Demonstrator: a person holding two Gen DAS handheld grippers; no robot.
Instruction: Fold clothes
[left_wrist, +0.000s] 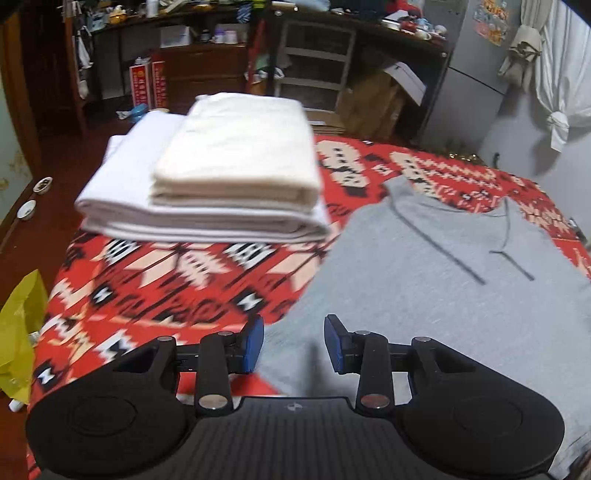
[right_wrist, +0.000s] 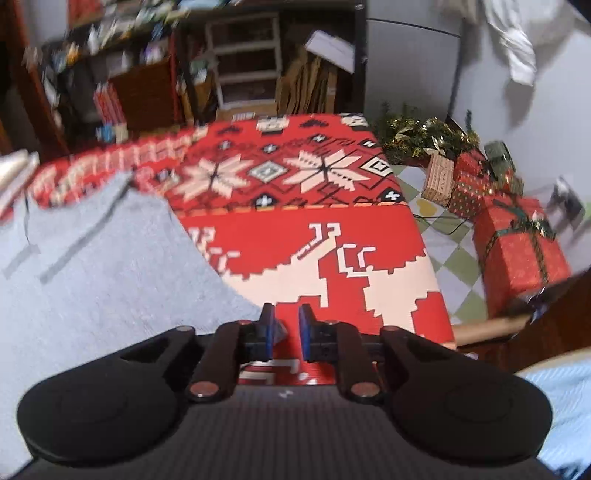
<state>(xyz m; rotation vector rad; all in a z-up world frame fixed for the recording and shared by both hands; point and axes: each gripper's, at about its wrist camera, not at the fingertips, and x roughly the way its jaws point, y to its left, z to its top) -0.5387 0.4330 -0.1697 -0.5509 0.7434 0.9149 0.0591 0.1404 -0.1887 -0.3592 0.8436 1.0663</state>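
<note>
lying flat, grey shirt (left_wrist: 436, 280) points neckline away; left tool (left_wrist: 294, 341) agape, right tool (right_wrist: 286, 332) narrowly parted.

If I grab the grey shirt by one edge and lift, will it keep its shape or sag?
Probably sag: the grey shirt lies flat and thin on the patterned blanket, following it like soft knit. Likely light too, a single layer, unlike the folded stack. The left gripper is open above its near edge; a one-point pinch would likely let it drape.
</note>
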